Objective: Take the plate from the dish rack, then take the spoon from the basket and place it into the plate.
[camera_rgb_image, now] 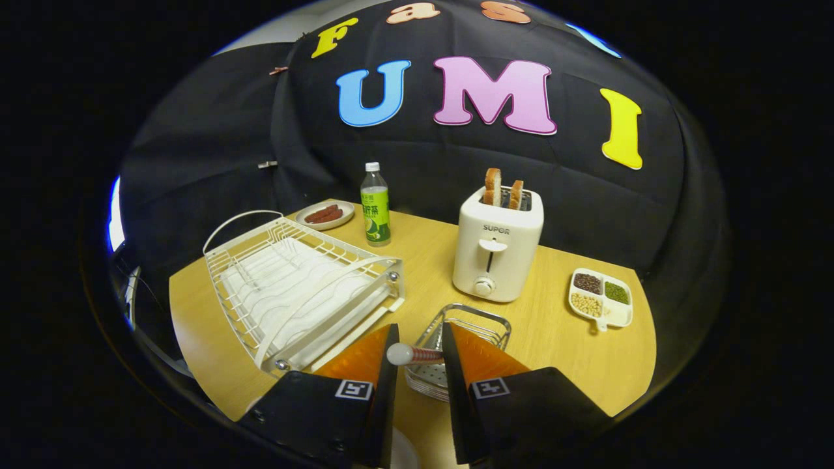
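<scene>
At lower centre, my gripper (417, 355) clamps the white-tipped spoon (412, 354) crosswise above the wire basket (470, 326). The white dish rack (300, 286) stands empty, left. Next, I judge: carry it to the plate (402, 456).

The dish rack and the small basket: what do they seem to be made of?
The dish rack looks like white-coated wire, matte, with thin bars. The basket looks like bare polished metal wire, shiny, probably steel. The gripper holds a spoon handle crosswise between its jaws.
</scene>
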Action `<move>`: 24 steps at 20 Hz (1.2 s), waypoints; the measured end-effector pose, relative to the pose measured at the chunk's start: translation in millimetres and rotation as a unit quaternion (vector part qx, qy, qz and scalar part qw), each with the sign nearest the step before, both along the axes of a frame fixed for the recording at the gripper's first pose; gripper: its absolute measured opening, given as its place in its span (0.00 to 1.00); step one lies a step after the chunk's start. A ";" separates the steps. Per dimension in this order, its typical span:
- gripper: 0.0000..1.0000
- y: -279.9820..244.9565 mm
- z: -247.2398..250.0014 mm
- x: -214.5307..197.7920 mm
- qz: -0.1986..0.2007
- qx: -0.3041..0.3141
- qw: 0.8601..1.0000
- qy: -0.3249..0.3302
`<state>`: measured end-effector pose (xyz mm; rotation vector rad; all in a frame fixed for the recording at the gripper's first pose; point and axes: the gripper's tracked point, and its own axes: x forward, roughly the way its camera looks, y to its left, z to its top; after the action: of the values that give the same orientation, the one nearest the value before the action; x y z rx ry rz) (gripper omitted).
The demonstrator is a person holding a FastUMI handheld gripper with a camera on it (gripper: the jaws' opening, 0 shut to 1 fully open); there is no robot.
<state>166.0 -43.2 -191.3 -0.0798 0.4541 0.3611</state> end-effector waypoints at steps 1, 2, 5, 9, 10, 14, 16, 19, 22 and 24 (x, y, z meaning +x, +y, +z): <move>0.34 -9.8 7.6 5.4 -0.014 -0.013 1.000 -0.016; 0.28 -14.2 14.6 7.0 -0.021 -0.013 0.999 -0.029; 0.15 -21.1 13.6 4.8 -0.023 -0.014 1.000 -0.015; 0.14 -29.1 36.9 3.2 -0.021 -0.008 0.999 -0.035; 0.14 -28.7 45.7 1.0 -0.017 -0.003 0.999 -0.039; 0.13 -26.7 85.6 -16.2 0.007 0.022 0.998 -0.055; 0.13 -24.8 99.7 -28.3 0.020 0.041 0.998 -0.051; 0.13 -18.2 110.0 -46.5 0.045 0.062 0.996 -0.042; 0.13 -8.6 106.0 -65.6 0.078 0.073 0.994 -0.032; 0.13 -7.7 103.9 -76.7 0.088 0.067 0.993 -0.035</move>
<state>89.3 -51.0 -87.4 -0.0025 0.3532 0.5590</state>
